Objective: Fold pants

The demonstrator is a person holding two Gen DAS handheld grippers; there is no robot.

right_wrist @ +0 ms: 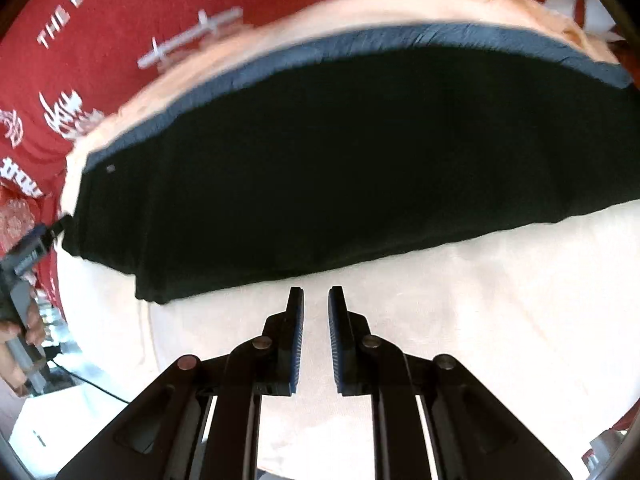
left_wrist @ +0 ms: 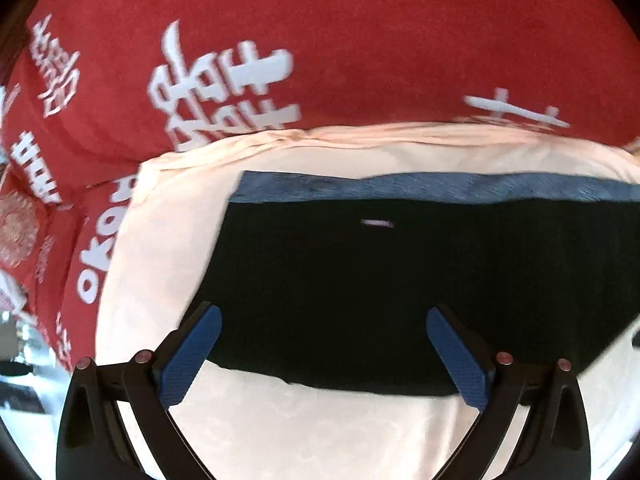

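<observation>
The black pants (left_wrist: 400, 280) lie folded into a flat rectangle on a cream cloth (left_wrist: 320, 432), with a blue-grey band (left_wrist: 400, 188) along the far edge. My left gripper (left_wrist: 322, 318) is open wide, its blue pads (left_wrist: 188, 360) hovering over the near edge of the pants and holding nothing. In the right wrist view the pants (right_wrist: 360, 160) fill the middle. My right gripper (right_wrist: 316, 294) sits just short of their near edge over the cream cloth (right_wrist: 480, 320), almost shut with a thin gap and nothing between its fingers.
A red cloth with white lettering (left_wrist: 320, 40) covers the surface beyond and to the left of the cream cloth. In the right wrist view a hand (right_wrist: 16, 340) holds the other gripper's grey body (right_wrist: 24, 264) at the left corner of the pants, with a cable trailing.
</observation>
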